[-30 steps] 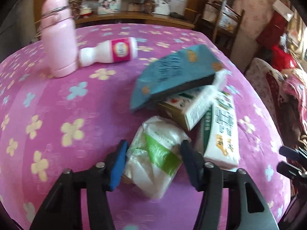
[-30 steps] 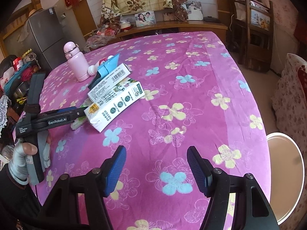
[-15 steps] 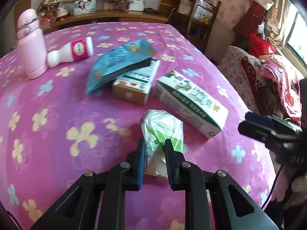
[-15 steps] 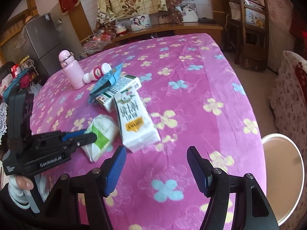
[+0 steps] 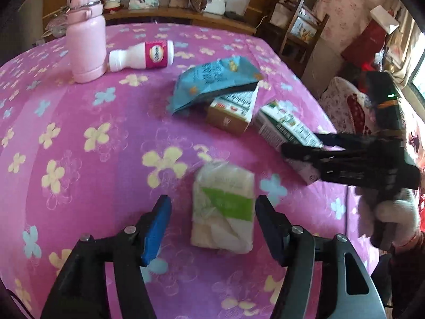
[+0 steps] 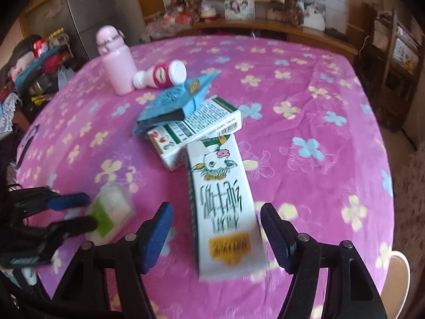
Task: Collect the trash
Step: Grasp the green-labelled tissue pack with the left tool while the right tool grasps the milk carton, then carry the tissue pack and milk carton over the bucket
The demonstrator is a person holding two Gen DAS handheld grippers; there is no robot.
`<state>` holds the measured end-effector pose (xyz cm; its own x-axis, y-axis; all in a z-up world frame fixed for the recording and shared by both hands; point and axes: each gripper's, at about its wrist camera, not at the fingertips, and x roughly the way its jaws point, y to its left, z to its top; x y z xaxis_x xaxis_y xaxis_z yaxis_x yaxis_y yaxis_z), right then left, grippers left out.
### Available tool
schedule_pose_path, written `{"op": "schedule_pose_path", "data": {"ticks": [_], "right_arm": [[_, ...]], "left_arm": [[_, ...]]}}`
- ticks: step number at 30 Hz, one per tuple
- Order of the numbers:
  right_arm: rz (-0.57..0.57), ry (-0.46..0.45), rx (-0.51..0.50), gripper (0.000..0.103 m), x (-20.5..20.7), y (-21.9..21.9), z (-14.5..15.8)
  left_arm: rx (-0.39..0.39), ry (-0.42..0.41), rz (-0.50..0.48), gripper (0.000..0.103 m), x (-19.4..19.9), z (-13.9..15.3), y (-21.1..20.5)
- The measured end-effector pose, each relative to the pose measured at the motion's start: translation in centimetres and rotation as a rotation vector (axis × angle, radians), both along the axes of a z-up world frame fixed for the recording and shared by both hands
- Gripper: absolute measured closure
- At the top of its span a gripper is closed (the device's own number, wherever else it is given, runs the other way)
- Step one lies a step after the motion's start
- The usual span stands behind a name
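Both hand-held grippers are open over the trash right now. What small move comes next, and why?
Probably shut the right hand-held gripper on the tall white milk carton with the cow picture: its near end lies between the open jaws. The left hand-held gripper is open around the soft white and green tissue pack, which lies free on the pink flowered tablecloth.

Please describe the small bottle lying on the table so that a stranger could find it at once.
On the pink flowered tablecloth, look at the far side, beside the upright pink flask. The small white bottle lies on its side against it, the only item with a magenta label.
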<state>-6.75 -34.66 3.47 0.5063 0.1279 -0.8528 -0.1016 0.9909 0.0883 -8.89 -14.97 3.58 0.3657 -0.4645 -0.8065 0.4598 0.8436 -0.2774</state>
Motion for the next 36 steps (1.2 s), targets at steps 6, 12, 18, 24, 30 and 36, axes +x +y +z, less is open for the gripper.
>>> {"op": "schedule_pose_path", "data": {"ticks": [6, 12, 18, 24, 30, 36], "right_arm": [[-0.089, -0.005, 0.033, 0.042, -1.5, -1.5, -0.4], [-0.152, 0.019, 0.048, 0.041, -5.8, -2.4, -0.1], [-0.174, 0.007, 0.048, 0.040, -6.4, -2.4, -0.7], [-0.192, -0.059, 0.055, 0.043, -8.6, -2.5, 0.1], [-0.218, -0.130, 0.052, 0.043, -11.9, -4.0, 2.8], [-0.280, -0.172, 0.062, 0.043, -15.7, -7.1, 4.4]], "left_arm": [[0.098, -0.024, -0.032, 0.036, -0.3, -1.0, -2.9], [0.171, -0.082, -0.007, 0.036, -0.4, -1.6, -4.6], [0.153, -0.077, -0.001, 0.060, -0.9, -1.5, -5.0], [0.142, -0.095, -0.010, 0.064, -2.3, -0.5, -5.6], [0.106, -0.131, -0.053, 0.064, -4.4, 1.6, -8.0], [0.083, -0.163, -0.117, 0.064, -6.5, 3.4, -11.5]]}}
